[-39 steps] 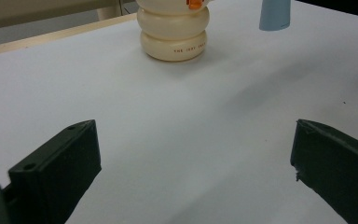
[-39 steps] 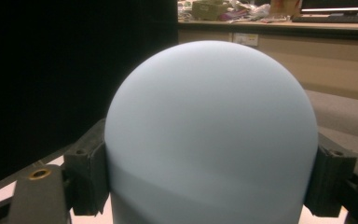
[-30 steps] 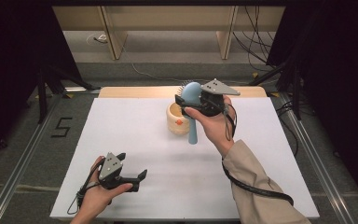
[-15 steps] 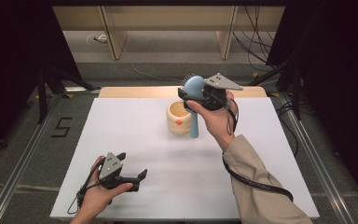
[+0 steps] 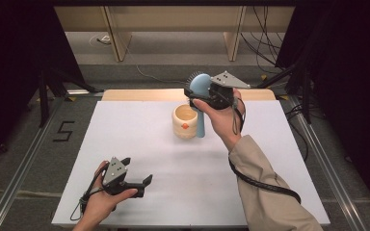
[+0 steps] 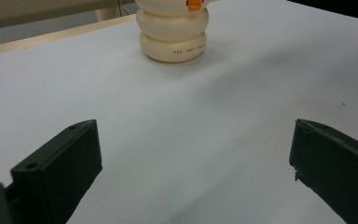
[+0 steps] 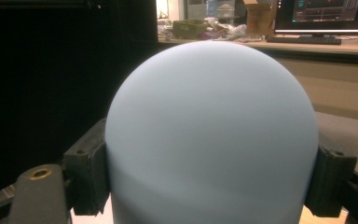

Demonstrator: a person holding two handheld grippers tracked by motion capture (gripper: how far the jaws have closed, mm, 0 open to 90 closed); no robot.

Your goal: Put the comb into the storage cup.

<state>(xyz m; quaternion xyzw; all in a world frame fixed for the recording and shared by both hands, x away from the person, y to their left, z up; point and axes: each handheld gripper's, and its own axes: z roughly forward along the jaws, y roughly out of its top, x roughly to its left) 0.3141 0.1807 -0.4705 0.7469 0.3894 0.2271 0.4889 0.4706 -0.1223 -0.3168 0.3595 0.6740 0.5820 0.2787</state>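
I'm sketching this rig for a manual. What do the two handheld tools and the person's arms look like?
Both are black handheld tools with two blocky black jaws and a grey three-cornered plate on top. The left tool trails a thin black cable. The right tool trails a thicker black cable along the arm. The right arm wears a beige sleeve; the left hand shows no sleeve.

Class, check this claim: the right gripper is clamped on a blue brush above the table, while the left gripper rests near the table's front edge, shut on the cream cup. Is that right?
One detail is wrong. The left gripper is open and holds nothing: the left gripper view shows its jaws wide apart, with the cream cup standing farther off on the table. The right gripper does grip the blue brush.
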